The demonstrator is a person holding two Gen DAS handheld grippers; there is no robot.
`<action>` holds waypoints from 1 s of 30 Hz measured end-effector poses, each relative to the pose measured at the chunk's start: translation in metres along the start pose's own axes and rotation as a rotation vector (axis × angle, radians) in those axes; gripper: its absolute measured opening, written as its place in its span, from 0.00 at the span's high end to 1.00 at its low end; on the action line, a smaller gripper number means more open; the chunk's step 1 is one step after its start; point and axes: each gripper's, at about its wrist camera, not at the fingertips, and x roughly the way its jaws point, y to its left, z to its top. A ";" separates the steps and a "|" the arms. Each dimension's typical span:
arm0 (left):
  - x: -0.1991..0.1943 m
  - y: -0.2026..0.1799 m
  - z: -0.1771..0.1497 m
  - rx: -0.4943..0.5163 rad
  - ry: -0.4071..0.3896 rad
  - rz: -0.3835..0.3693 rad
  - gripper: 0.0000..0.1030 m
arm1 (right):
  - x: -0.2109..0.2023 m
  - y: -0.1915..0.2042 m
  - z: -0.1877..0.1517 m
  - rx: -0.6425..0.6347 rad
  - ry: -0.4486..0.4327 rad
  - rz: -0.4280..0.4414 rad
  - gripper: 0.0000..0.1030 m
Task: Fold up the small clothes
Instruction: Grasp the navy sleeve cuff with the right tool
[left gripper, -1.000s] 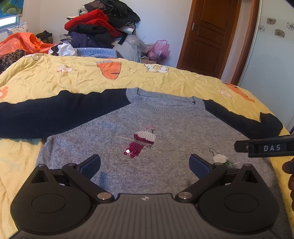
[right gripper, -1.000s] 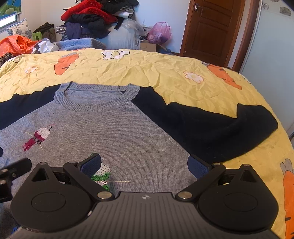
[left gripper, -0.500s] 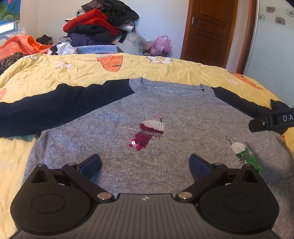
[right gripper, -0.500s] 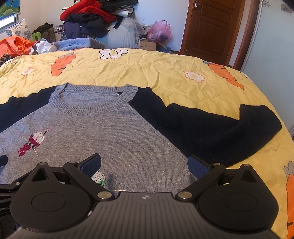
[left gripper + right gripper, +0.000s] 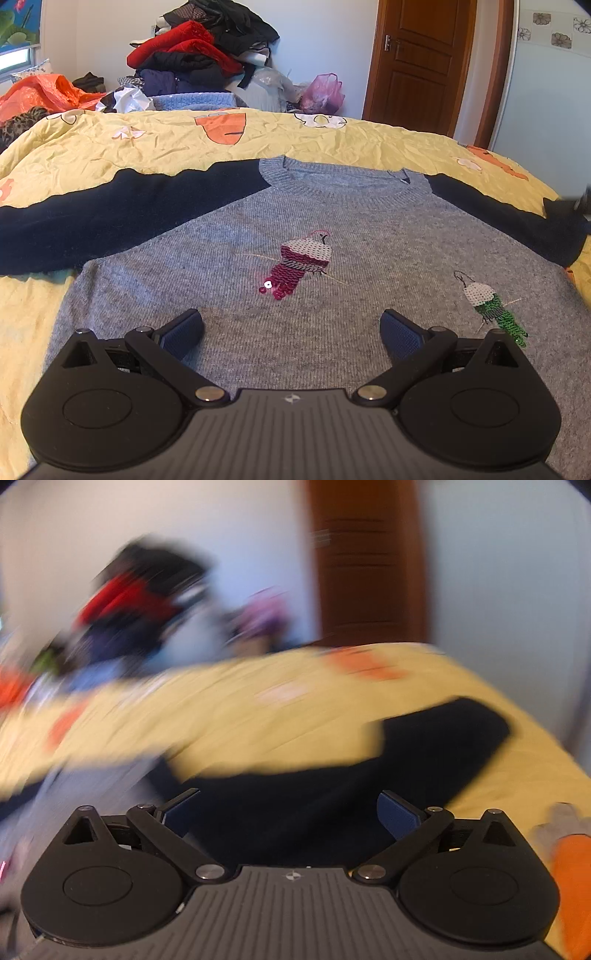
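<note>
A grey sweater (image 5: 332, 236) with dark navy sleeves lies flat, front up, on a yellow bedspread (image 5: 166, 147). Sequin birds in pink (image 5: 299, 262) and green (image 5: 491, 306) decorate its chest. My left gripper (image 5: 291, 332) hovers open over the lower body of the sweater, nothing between its fingers. The right wrist view is motion-blurred: my right gripper (image 5: 290, 812) is open above the sweater's right navy sleeve (image 5: 369, 775), whose cuff (image 5: 472, 723) lies toward the bed's right edge. The right gripper's tip (image 5: 583, 201) shows at the far right edge of the left wrist view.
A heap of clothes (image 5: 199, 55) is piled beyond the bed's far edge, with an orange bag (image 5: 44, 92) at the left and a pink bag (image 5: 325, 92). A wooden door (image 5: 424, 62) stands at the back right. The bed edge drops off on the right (image 5: 535, 746).
The right gripper has swung quickly rightward from the sweater's body to over the right sleeve, blurring its view. The left gripper has drawn back slightly, so the sweater shows more fully.
</note>
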 end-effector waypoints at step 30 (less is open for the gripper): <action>-0.006 0.020 -0.002 -0.117 -0.049 -0.097 0.00 | 0.044 -0.141 0.041 0.506 -0.183 -0.010 0.83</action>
